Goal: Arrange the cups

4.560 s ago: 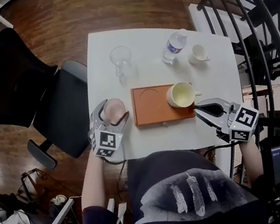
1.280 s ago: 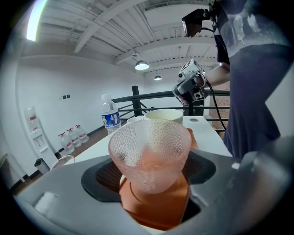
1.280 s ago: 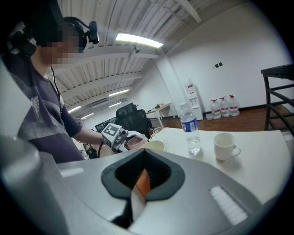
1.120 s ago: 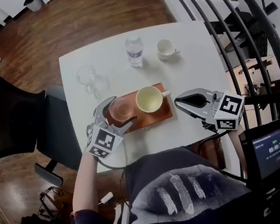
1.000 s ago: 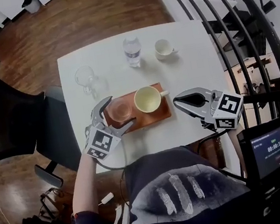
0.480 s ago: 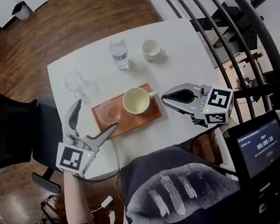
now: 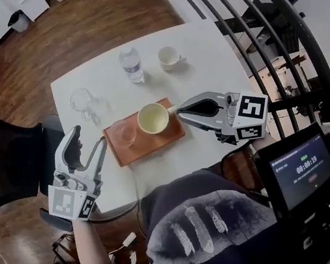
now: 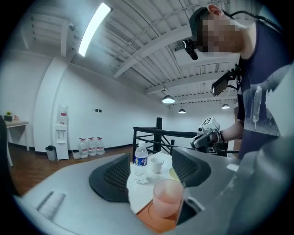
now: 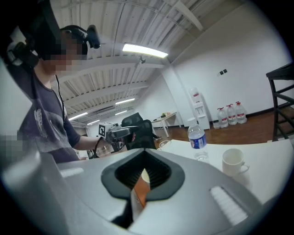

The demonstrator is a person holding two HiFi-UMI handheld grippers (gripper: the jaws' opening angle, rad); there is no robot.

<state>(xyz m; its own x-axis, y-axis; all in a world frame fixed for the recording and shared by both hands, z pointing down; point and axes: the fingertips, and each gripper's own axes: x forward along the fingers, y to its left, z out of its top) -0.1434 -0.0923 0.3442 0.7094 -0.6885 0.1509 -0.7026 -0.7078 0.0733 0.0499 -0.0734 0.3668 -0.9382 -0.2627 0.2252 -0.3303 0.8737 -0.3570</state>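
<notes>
cups, pink glass (image 7: pixel 123 131) and yellow cup (image 7: pixel 153 117), stand together on tray (image 7: pixel 155 145), frame centre. your left gripper (image 7: pixel 89 137), lower left, released, jaws just closing on nothing; right gripper (image 7: pixel 182 111) clenched, empty. keep clear of glass.

My right gripper (image 9: pixel 143 167) hides all but 1 sliver of the tray (image 9: pixel 140 190). The bottle (image 9: pixel 197 140) label is unreadably small.

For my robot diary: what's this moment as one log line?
left gripper: jaws just closing partway, nothing between | right gripper: shut, empty | pink translucent cup, pale yellow ceramic mug: on orange rectangular tray
</notes>
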